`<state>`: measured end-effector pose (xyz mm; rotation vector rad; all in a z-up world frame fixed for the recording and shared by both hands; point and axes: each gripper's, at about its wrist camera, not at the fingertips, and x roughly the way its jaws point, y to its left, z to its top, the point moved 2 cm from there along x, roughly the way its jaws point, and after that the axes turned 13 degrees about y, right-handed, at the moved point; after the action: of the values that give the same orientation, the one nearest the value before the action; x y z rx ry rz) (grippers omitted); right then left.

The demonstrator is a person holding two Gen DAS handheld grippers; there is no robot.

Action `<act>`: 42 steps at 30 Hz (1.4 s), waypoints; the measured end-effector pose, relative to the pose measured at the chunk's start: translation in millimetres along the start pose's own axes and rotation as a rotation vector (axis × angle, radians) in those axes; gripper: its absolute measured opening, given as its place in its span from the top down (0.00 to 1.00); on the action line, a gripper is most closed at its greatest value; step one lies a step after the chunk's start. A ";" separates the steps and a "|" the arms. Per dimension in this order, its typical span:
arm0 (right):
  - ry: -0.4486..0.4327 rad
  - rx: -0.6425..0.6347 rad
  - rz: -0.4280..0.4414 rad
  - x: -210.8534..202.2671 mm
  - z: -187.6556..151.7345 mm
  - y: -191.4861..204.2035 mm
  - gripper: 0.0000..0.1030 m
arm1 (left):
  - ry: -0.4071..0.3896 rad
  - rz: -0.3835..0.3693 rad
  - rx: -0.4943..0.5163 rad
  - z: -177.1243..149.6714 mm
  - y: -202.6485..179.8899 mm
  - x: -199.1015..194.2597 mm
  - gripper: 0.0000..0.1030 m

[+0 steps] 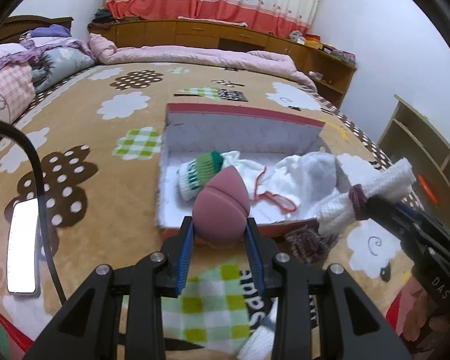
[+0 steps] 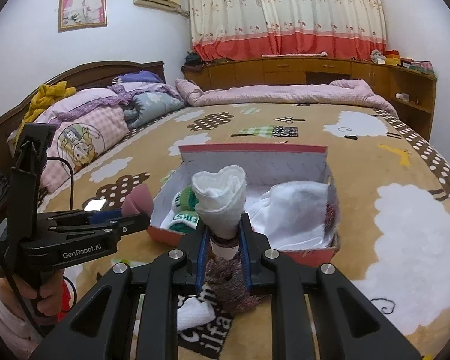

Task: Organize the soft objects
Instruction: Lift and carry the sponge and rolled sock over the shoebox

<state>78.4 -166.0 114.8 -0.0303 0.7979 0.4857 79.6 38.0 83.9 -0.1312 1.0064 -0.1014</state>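
We see the left tongs (image 1: 219,234) clenched on a pink teardrop sponge (image 1: 222,207), its pointed end aimed far, held just above the near wall of the red-edged box (image 1: 246,114). From the right wrist view the same left tongs (image 2: 135,214) sit left of the box (image 2: 252,150), sponge (image 2: 138,201) poking out past the tips.

Right tongs (image 2: 224,237) are gripping a rolled white towel (image 2: 222,198) bound with a dark maroon band, roll pointing up and far, over the box's near edge. In the left wrist view the right tongs (image 1: 372,204) come in from the right with the towel roll (image 1: 372,189) at the box's near right corner.

Inside the box: a green-and-white striped sock (image 1: 199,174) on the left, a white cloth with red string (image 1: 273,186) in the middle and right. Box rests on the bed blanket (image 1: 105,138) with cloud patterns. A fuzzy maroon-grey knit item (image 2: 231,285) lies on the blanket just near of the box, and a small white folded cloth (image 2: 195,315) lies nearer to us. A phone (image 1: 22,246) lies on the blanket at far left.
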 end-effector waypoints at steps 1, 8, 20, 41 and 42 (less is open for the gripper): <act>-0.004 -0.001 -0.005 -1.3 1.7 -1.8 0.81 | 0.000 -0.004 0.005 1.7 -2.6 -0.3 0.66; -0.029 -0.004 -0.027 -7.1 13.1 -10.6 0.81 | -0.012 -0.016 0.043 16.6 -21.2 -0.1 0.66; -0.035 -0.009 -0.059 2.6 28.5 -23.6 0.81 | 0.009 -0.038 0.070 31.5 -38.6 14.6 0.66; -0.056 0.016 -0.090 45.3 65.0 -50.8 0.81 | 0.060 -0.050 0.075 49.4 -54.2 62.7 0.66; -0.059 0.014 -0.096 48.4 67.3 -51.9 0.81 | 0.060 -0.049 0.076 49.9 -54.4 64.1 0.66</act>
<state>175.2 -178.6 120.6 -0.0409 0.7380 0.3889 154.7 -21.9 65.2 -0.0836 1.0582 -0.1893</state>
